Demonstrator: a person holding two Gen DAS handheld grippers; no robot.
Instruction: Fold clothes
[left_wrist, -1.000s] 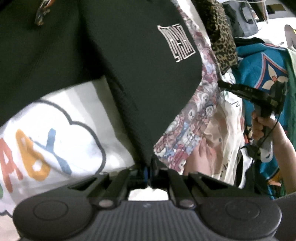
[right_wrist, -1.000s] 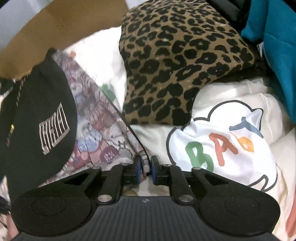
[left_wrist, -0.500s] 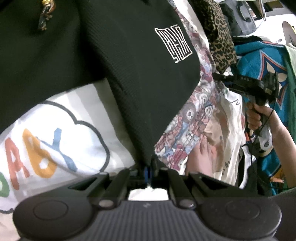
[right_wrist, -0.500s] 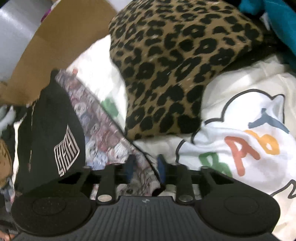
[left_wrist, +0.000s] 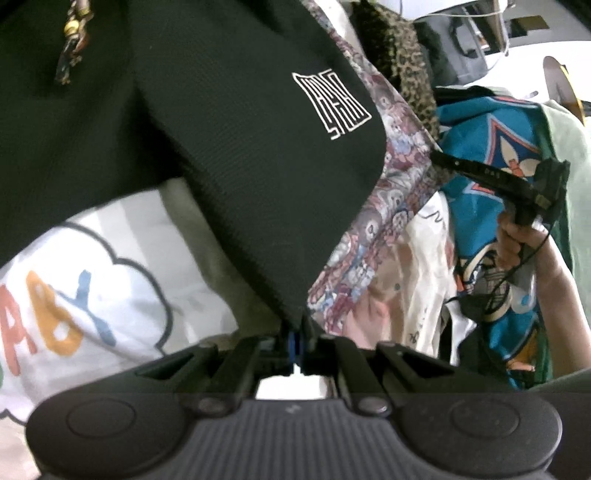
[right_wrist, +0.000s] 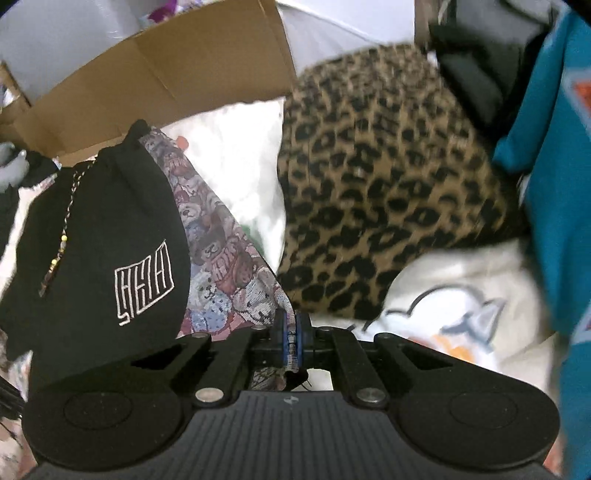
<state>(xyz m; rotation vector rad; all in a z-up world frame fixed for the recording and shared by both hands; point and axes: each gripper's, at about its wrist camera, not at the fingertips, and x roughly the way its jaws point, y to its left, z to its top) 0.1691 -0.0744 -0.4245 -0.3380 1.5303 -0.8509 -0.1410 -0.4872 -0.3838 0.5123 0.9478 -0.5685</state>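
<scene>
Pinching the hem corner of the black ribbed-knit garment (left_wrist: 229, 155) low in the frame's centre, the left gripper (left_wrist: 295, 341) is clamped. The right gripper (right_wrist: 290, 334) nips the teddy-bear-print woven cloth's (right_wrist: 225, 258) edge; heaped clothes crowd every side.

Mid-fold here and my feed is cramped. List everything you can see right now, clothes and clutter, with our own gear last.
Black garment: one, black with a white line logo, draped over the pile, edge clamped in the left tongs.
Bear-print garment: one, muted multicolour, beside the black one, edge pinched in the right tongs.
Leopard-print garment: one, tan and black, heaped behind.
Cream garment: one, cloud graphic with coloured letters, under the others.
Teal garment: one, at the right edge.
Cardboard box: one, brown, at the back.
Left tongs: shut on the black garment.
Right tongs: shut on the bear-print garment.
Hand: one, gripping the right tool's handle.
</scene>
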